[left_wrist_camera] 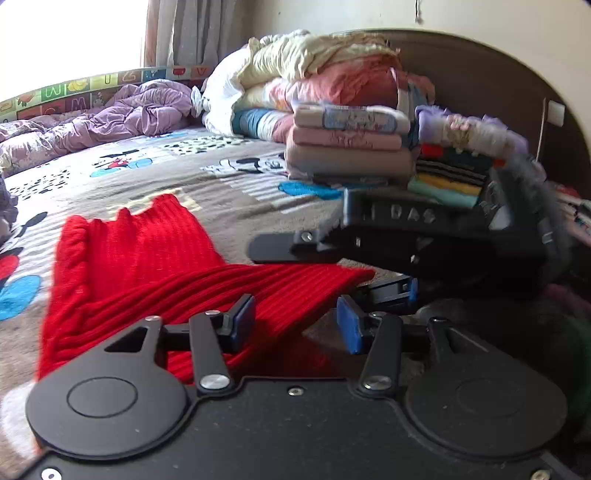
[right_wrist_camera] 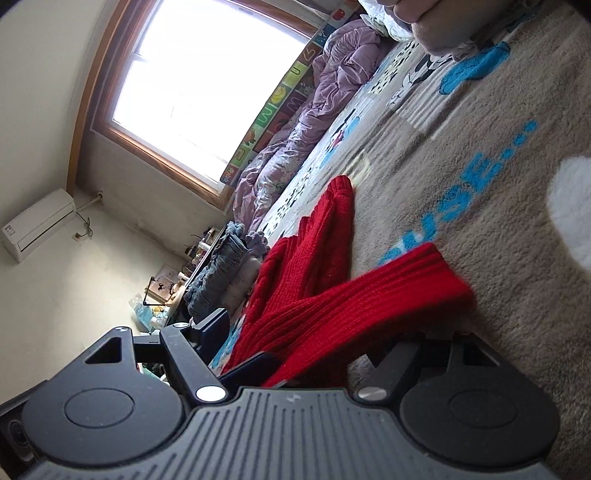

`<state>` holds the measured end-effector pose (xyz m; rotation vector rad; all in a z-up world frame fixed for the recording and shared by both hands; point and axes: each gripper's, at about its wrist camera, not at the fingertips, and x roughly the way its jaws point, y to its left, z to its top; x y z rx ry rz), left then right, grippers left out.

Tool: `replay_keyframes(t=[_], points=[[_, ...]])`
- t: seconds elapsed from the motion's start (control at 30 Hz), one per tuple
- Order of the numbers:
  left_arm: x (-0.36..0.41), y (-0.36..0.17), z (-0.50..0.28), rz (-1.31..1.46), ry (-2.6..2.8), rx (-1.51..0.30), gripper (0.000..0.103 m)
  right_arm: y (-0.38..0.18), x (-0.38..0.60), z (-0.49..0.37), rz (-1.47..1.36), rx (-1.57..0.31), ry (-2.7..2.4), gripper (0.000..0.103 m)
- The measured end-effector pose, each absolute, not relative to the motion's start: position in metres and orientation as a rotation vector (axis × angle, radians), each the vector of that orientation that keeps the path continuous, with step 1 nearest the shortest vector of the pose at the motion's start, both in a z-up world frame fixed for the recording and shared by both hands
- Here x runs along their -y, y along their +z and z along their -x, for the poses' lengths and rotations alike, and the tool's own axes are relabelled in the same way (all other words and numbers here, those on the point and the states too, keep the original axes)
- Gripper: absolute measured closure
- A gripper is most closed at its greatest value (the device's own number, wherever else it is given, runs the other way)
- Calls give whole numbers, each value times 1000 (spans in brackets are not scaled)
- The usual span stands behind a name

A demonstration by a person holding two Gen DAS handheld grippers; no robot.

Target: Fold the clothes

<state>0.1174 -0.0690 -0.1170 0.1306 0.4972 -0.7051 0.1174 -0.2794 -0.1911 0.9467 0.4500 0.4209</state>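
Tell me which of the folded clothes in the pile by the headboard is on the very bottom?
The taupe-brown one. It is the thickest and lies right on the blanket, under the pink one and the cream one with the blue picture.

- The bed cover [left_wrist_camera: 229, 206] is grey-brown and fluffy, with cartoon mouse pictures, blue shapes and blue letters.
- A crumpled lilac quilt [left_wrist_camera: 122, 114] lies along the far edge of the bed, under the window.
- Behind the quilt stands a colourful alphabet board [right_wrist_camera: 275, 110] with letters and fruit pictures.
- The window [right_wrist_camera: 207, 77] has a brown wooden frame, and very bright daylight comes through it.
- A grey curtain [left_wrist_camera: 195, 33] hangs beside the window.
- The walls [right_wrist_camera: 40, 110] are cream-white.
- A white air conditioner [right_wrist_camera: 38, 223] is fixed on the wall.
- The dark brown headboard [left_wrist_camera: 480, 70] has a curved top.
- A cluttered side table [right_wrist_camera: 173, 284] stands beside the bed; its small items are unclear.
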Motion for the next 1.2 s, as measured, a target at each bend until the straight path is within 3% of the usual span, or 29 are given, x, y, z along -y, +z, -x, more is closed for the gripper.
replay_keyframes(t=[0.17, 0.23, 0.3, 0.5, 0.6, 0.73, 1.0, 1.1, 1.2], points=[[-26, -93, -124, 45, -512, -425, 58, -194, 276, -117, -936, -461, 406, 29], [-68, -90, -128, 118, -413, -420, 59, -194, 274, -117, -917, -471, 385, 34], [-94, -92, -127, 153, -358, -429, 64, -194, 271, -118, -888, -479, 360, 40], [-85, -109, -122, 115, -408, -494, 79, -196, 270, -118, -868, -458, 287, 76], [-58, -124, -119, 18, -471, -547, 83, -190, 269, -117, -842, -428, 283, 85], [-33, -149, -118, -76, -494, -615, 84, -180, 267, -116, -805, -388, 280, 88], [-59, -127, -125, 58, -508, -553, 84, -174, 272, -118, -799, -369, 292, 88], [-48, -147, -145, -20, -543, -683, 84, -166, 269, -118, -771, -368, 294, 88], [-56, -126, -147, 4, -579, -623, 83, -155, 265, -120, -710, -391, 281, 88]])
